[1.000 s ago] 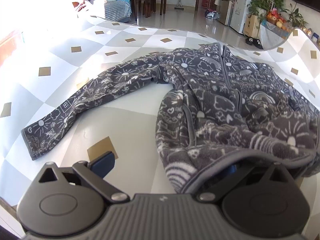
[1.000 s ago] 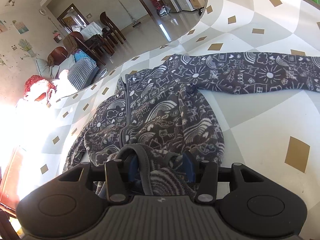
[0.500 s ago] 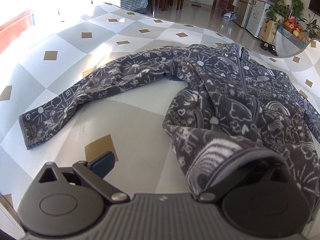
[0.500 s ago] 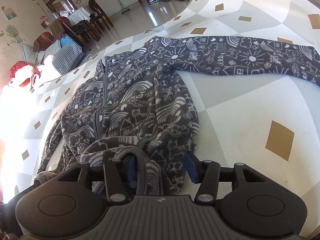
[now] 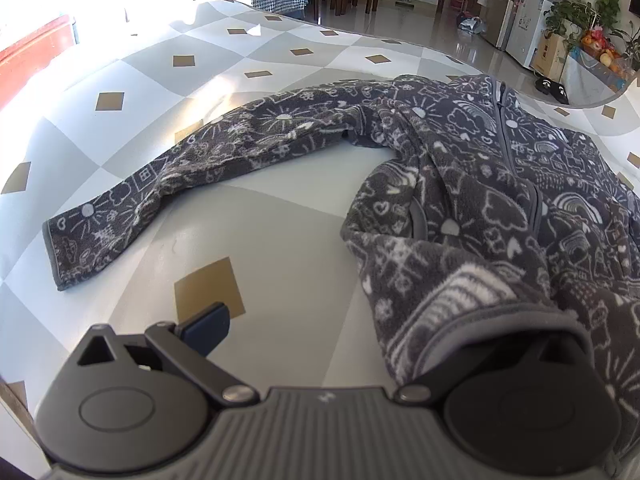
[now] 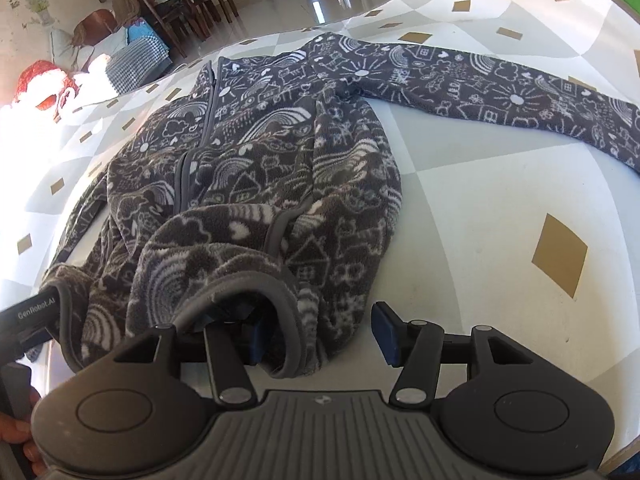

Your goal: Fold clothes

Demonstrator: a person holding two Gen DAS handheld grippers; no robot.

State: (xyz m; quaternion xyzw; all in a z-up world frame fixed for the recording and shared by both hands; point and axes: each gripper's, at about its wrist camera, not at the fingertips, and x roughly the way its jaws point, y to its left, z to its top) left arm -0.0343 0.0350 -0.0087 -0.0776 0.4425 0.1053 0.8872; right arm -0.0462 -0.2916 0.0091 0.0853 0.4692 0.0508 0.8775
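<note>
Our right tongs (image 6: 320, 330) have just been opening, hem draped over one finger; left tongs (image 5: 360, 328) apart, jacket (image 5: 500, 200) draped over.

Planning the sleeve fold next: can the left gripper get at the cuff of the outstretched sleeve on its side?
Probably yes, once freed: bare table lies between the left gripper and that cuff, but the jacket's hem is draped over one finger.

Hard daylight blows out the upper left of both views; fisheye bends the edges.
</note>
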